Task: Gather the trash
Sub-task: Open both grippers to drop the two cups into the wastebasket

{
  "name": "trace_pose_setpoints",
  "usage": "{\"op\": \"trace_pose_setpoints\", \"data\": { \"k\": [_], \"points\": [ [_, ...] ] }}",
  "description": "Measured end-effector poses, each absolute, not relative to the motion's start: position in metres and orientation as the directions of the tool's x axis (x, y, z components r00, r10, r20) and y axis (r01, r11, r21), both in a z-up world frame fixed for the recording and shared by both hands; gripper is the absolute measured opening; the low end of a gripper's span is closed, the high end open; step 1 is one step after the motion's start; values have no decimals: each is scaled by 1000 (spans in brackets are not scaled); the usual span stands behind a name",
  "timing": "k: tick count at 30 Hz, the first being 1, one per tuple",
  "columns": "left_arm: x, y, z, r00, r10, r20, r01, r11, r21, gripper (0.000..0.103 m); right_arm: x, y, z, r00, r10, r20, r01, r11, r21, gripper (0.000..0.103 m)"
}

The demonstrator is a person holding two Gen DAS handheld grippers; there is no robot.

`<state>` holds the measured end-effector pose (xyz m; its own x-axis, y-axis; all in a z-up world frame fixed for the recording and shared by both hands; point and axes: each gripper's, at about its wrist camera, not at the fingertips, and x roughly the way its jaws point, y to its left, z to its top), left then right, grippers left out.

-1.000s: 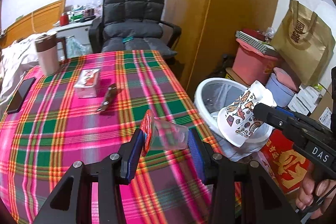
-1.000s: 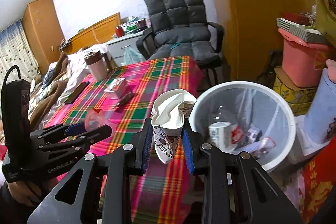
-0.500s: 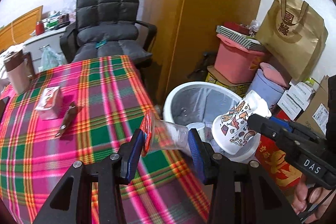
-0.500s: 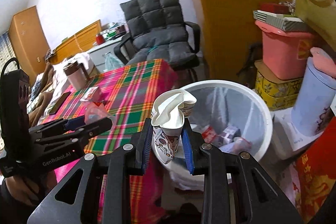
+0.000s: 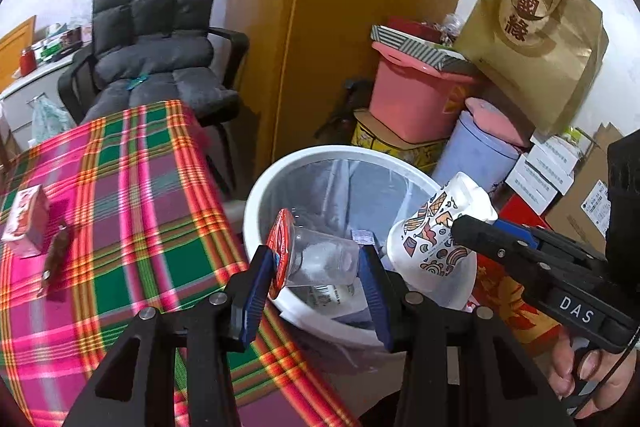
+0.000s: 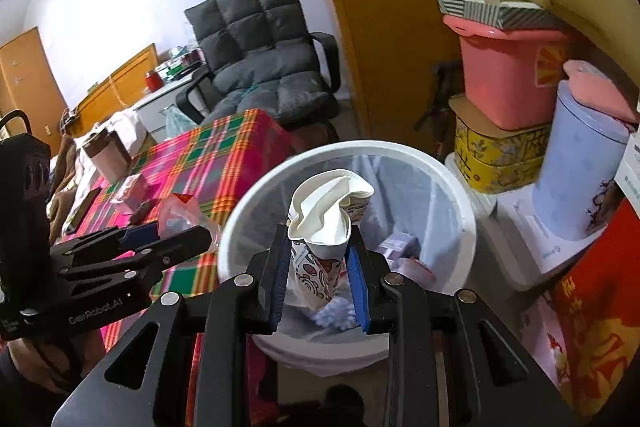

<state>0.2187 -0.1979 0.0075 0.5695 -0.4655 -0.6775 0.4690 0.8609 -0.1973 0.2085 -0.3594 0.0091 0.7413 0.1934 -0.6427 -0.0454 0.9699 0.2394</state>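
Since one second ago both hands have swung away from the bench toward the bin, so the white waste bin (image 5: 256, 203), which was off to the side, now fills the middle of both views.

Nearest in the left wrist view, the left hand-held gripper (image 5: 318, 273) is closed on a clear plastic cup (image 5: 322, 259) with a red lid (image 5: 280, 251). The cup lies sideways between the blue pads and hangs over the near rim of the bin. In the right wrist view, the right hand-held gripper (image 6: 318, 273) squeezes a crumpled paper cup (image 6: 324, 227) with a printed pattern. This cup stands with its crushed mouth up, directly above the bin opening (image 6: 436, 163). Some trash already lies at the bottom of the bin.

I judge that the step in hand is the drop: both pieces are carried to the bin and not yet released. The next move calls for opening the jaws. The paper cup can fall straight down. The clear cup is close to the rim, so it is safer to move it a little further over the opening first.

Further away, on the plaid bench (image 5: 132, 187), a small pink carton (image 5: 26, 223) and a dark wrapper (image 5: 56, 259) remain, probably the next things to collect.
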Motion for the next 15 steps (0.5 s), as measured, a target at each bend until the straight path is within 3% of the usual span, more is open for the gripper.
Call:
{"op": "trace_pose_setpoints", "data": {
  "k": [15],
  "points": [
    [243,-228,-12,526,-488,-697,520,833,-191,49,224,-375,-9,694,200,-692,-29,968,251,31]
  ]
}}
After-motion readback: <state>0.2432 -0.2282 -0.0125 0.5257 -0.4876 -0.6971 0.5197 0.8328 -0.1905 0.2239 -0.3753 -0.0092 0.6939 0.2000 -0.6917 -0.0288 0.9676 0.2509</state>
